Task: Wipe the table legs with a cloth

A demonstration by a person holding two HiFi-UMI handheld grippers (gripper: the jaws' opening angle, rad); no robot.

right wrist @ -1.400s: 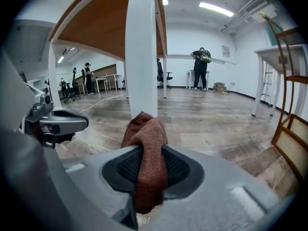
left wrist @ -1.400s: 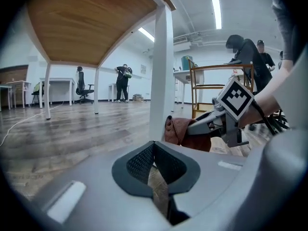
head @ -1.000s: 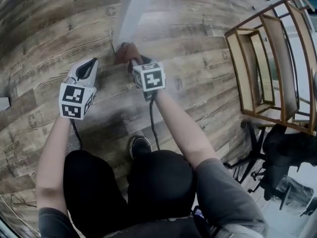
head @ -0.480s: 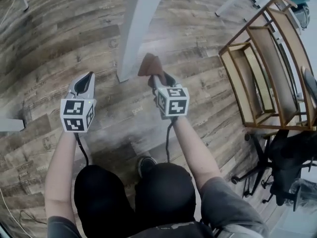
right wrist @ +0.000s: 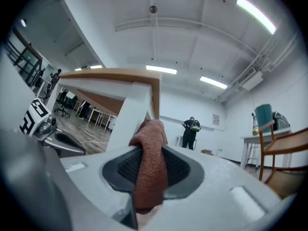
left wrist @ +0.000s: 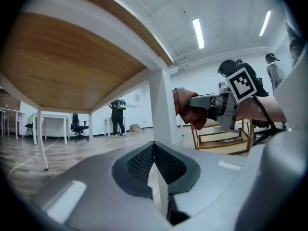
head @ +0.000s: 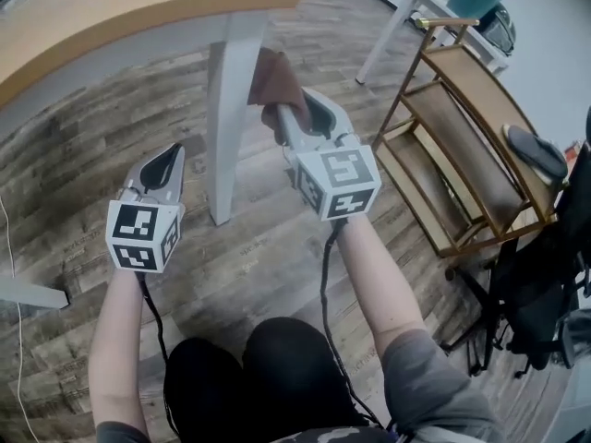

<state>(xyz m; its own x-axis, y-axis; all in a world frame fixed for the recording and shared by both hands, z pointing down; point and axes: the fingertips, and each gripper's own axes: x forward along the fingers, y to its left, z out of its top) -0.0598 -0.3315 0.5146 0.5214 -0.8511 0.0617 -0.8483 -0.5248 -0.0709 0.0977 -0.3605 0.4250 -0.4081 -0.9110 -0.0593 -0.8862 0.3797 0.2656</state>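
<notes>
A white table leg (head: 226,127) drops from the wooden tabletop (head: 111,7) to the plank floor. My right gripper (head: 294,111) is shut on a rust-brown cloth (head: 274,79), which presses against the leg's right side just under the tabletop. The right gripper view has the cloth (right wrist: 150,162) pinched between the jaws, with the leg (right wrist: 129,121) right behind it. My left gripper (head: 173,153) hovers left of the leg, lower down, shut and empty. In the left gripper view the leg (left wrist: 161,109) stands ahead, the cloth (left wrist: 185,110) on its right.
A wooden shelf rack (head: 462,155) stands close on the right, with a black office chair (head: 540,293) beyond it. Another white leg (head: 386,37) slants at the back. A thin cable (head: 13,275) runs along the floor at left. A person (right wrist: 191,133) stands far off.
My right gripper has carried the cloth up the leg, from its foot to just under the tabletop. The left gripper has stayed beside the leg.
</notes>
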